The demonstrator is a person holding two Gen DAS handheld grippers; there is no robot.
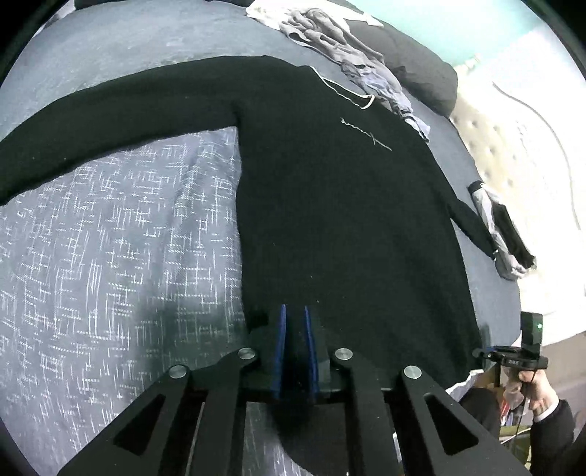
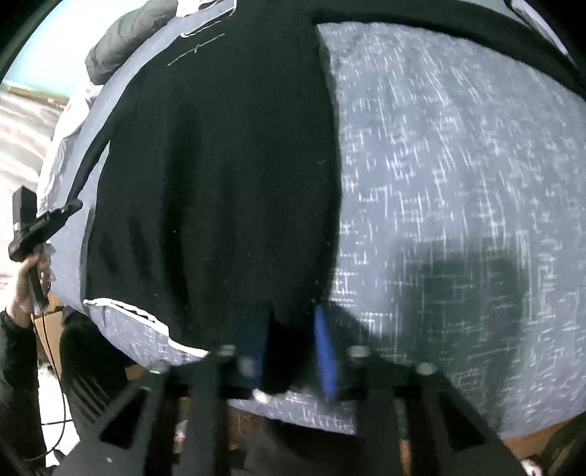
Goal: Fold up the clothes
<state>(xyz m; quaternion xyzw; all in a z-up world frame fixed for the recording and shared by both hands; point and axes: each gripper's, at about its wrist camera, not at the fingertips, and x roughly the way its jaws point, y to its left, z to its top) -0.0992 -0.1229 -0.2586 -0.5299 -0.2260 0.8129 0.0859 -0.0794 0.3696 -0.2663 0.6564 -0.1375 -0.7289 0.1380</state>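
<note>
**Both grippers at the sweater's hem**

A black sweater [image 1: 329,219] lies flat on my bed [image 1: 110,256], one sleeve stretched sideways across the grey patterned cover. My left gripper [image 1: 294,318] has its jaws clenched on the hem at one bottom corner. My right gripper [image 2: 289,329] straddles the hem's other corner, jaws parted around the cloth. Crumpled clothes [image 1: 348,55] lie beyond the collar.

A bed with a grey-blue bedspread [image 1: 110,238] flecked with short white dashes fills most of both wrist views. At the far end of the bed lies a dark grey pillow [image 1: 421,69], with a rumpled heap of pale grey and white cloth [image 1: 329,33] just beside it. Past the bed's edge a pale quilted mattress [image 1: 520,153] shows, crossed by a thin cable [image 1: 549,128].
</note>
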